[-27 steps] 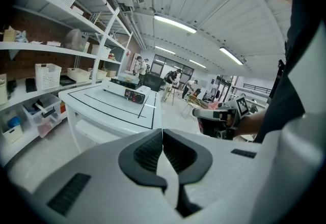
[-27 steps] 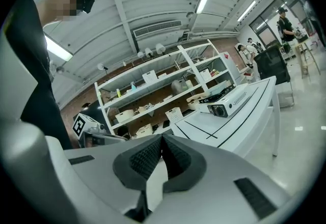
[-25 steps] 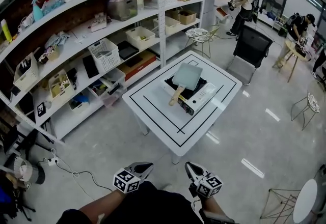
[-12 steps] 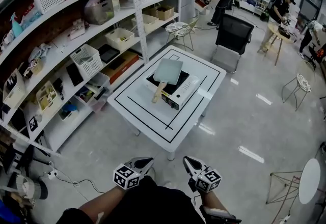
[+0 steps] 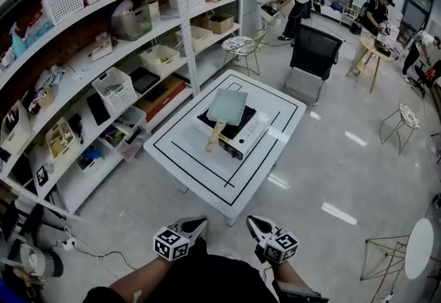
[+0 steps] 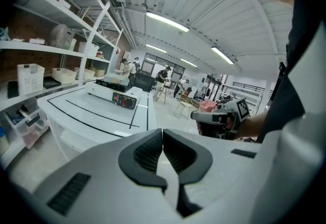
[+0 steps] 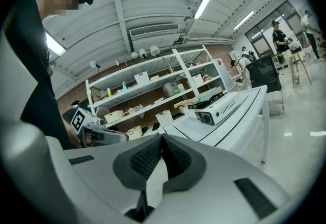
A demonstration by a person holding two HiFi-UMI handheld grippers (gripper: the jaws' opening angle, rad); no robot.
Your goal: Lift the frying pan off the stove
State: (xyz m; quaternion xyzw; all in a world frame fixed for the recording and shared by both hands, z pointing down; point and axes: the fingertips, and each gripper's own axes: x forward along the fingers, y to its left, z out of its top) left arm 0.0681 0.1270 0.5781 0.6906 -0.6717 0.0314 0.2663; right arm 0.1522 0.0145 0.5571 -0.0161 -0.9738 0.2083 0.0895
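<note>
the frying pan (image 5: 227,106) sits on the stove (image 5: 252,131) mid-table (image 5: 180,157), its handle toward the person. since a second ago the table has slid left and slightly nearer in the head view, so the approach looks barely begun. the left gripper (image 5: 196,223) and right gripper (image 5: 255,222) hang at the waist, jaws together on nothing, well apart from the pan. only floor lies between; shelving (image 5: 103,54) stands to the left, and a chair (image 5: 313,50) stands beyond.

One table (image 5: 180,151), one stove (image 5: 251,131), one frying pan (image 5: 227,106) and one black chair (image 5: 313,47) are counted; two grippers are recorded, left gripper (image 5: 198,222) and right gripper (image 5: 252,222)
</note>
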